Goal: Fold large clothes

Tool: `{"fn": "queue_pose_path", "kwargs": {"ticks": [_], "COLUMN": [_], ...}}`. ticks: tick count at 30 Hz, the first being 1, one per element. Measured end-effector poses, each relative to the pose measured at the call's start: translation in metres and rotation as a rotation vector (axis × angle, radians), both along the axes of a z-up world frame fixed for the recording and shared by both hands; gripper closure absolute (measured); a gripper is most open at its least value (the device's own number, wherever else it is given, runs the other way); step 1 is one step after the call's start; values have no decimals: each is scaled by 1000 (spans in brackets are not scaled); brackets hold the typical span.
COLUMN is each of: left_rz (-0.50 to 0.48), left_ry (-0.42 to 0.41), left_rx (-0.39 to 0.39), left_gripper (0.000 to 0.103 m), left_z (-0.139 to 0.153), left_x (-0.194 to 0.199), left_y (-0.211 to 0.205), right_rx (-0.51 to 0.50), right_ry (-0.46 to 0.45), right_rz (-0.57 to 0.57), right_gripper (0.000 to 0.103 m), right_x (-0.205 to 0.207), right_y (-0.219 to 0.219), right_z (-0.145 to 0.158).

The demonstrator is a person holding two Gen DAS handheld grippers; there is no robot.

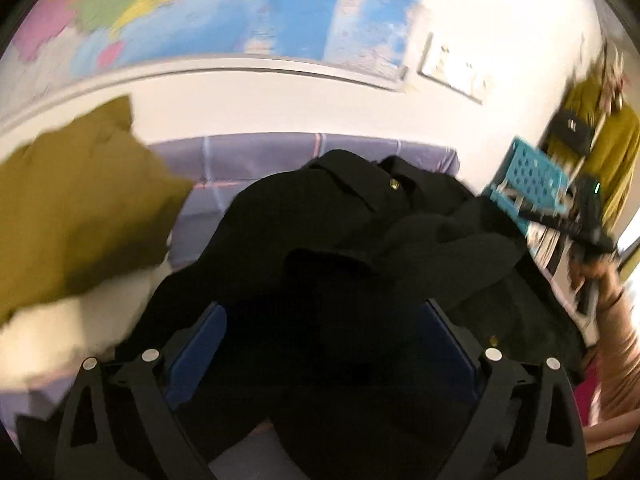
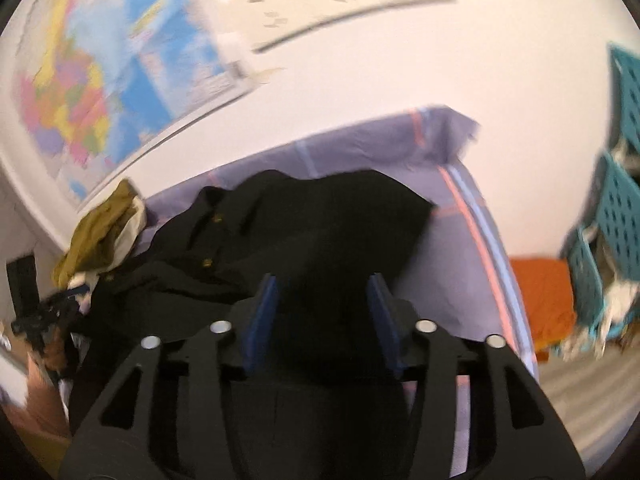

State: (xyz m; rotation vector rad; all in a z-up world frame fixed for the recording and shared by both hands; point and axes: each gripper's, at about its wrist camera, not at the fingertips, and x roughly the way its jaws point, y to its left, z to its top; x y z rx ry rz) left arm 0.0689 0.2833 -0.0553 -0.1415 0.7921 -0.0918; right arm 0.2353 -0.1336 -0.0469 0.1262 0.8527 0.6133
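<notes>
On a bed with a lilac striped sheet (image 2: 448, 236) lies the crumpled black button-front garment (image 2: 320, 216). Left gripper (image 1: 324, 344) hangs over it, jaws wide apart. Right gripper (image 2: 324, 312) has jaws half apart, black cloth between; whether they press it I cannot tell.

The black shirt (image 2: 320, 216) is matt cloth with shiny brass-coloured buttons (image 2: 207, 263). The lilac bedsheet (image 2: 452, 248) is smooth cloth; the teal baskets (image 2: 616, 216) are perforated plastic.
</notes>
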Motion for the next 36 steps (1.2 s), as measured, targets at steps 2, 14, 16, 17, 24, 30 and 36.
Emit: {"fn": "queue_pose_path", "kwargs": {"ticks": [2,14,16,17,24,30,36], "left_rz": [-4,71,98,106,111,141,174], "left_ry": [27,167,157,155,194,145,7], "left_rx": [25,-36,-41,-40,-8,47,105], "left_gripper": [10,89,93,93,86,43,28], "left_z": [-5,-33,-30,-29,-38,-27,5], "left_x": [17,54,50,50,49,33,-19], "left_y": [-8,0,6,9,5,-2,5], "right_rx": [-61,-256,-181,-143,-142,-168,-99], "right_ry": [-17,-17,-59,-72,52,4,-111], "right_rz": [55,121,83,54,51,26,158], "right_gripper": [53,100,101,101,90,62,61], "right_x": [4,36,40,44,66,40,-12], "right_y": [24,95,85,80,90,94,114], "right_z": [-2,-33,-14,-6,-30,-28,5]}}
